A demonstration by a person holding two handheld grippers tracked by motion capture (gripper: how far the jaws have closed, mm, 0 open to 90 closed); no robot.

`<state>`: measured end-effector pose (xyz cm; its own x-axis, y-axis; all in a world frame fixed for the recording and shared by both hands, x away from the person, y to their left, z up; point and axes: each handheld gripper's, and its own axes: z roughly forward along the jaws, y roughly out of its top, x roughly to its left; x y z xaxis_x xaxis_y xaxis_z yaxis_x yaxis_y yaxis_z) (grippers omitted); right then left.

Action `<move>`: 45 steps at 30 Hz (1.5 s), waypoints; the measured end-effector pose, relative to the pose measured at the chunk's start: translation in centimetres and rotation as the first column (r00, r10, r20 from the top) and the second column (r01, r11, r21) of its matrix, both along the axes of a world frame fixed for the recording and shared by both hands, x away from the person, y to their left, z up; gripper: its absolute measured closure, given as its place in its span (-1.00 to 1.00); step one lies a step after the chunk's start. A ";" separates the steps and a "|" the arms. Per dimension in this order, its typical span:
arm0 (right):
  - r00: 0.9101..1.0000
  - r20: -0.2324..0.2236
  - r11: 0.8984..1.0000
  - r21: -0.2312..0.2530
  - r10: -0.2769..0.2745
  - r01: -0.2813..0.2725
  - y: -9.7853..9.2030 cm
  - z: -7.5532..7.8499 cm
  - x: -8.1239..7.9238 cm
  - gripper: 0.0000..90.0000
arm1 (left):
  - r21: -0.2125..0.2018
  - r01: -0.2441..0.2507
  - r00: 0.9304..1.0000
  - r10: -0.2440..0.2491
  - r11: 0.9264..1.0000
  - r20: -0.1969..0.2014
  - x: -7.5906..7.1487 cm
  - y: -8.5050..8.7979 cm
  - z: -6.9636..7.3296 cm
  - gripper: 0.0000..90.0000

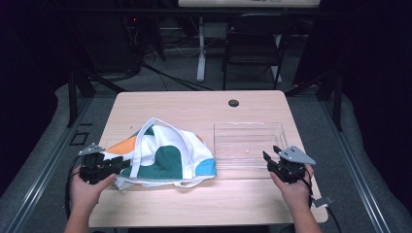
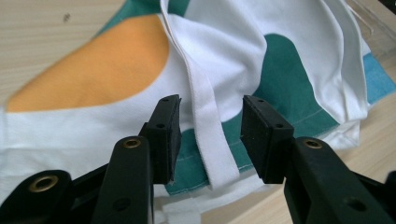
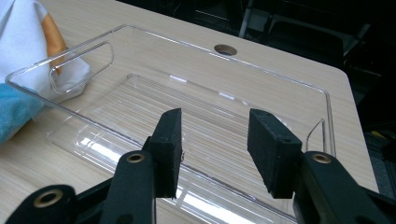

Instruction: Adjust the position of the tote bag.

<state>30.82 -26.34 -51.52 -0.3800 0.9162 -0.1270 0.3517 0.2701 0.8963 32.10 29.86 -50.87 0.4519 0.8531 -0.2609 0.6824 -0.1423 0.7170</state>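
Left tongs [image 1: 118, 163] sit at the near left edge of the tote bag [image 1: 167, 158], their jaws apart and straddling one of the bag's white straps [image 2: 210, 140]. In the left gripper view the strap runs up between the two pads [image 2: 170, 128] with a gap on each side, so nothing is pinched; the strap looks to lie loose on the green and white cloth, though whether it brushes a pad is hard to tell.

Right of the bag stands a clear plastic tray [image 1: 279, 130], its left end touching or just beside the bag's blue corner. Right tongs [image 1: 272, 154] hover at the tray's near right corner, jaws parted and holding nothing; in the right gripper view they point across the tray's near rim [image 3: 116, 135] toward its bare floor. Bag and tray both rest on the pale wooden tabletop [image 1: 194, 104], the bag folded flat with its orange patch nearest the left tongs.
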 end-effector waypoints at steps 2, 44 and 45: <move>1.000 -0.006 1.000 0.002 0.011 -0.011 0.1 -0.1 0.0 0.23 | 0.013 0.018 1.000 -0.018 1.000 -0.020 0.2 -0.4 -0.3 0.29; 0.999 -0.024 0.999 0.024 0.027 -0.026 0.0 -0.3 0.3 0.18 | -0.114 -0.003 0.976 -0.022 0.994 -0.217 1.5 -0.7 -3.1 0.18; 0.999 -0.024 0.999 0.024 0.027 -0.026 0.0 -0.3 0.3 0.18 | -0.114 -0.003 0.977 -0.021 0.994 -0.214 1.6 -0.6 -3.1 0.18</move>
<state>31.10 -26.32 -51.84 -0.4069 0.9084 -0.0957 0.3663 0.2582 0.8939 33.66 29.24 -54.02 0.3824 0.8089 -0.4466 0.8211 -0.0758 0.5658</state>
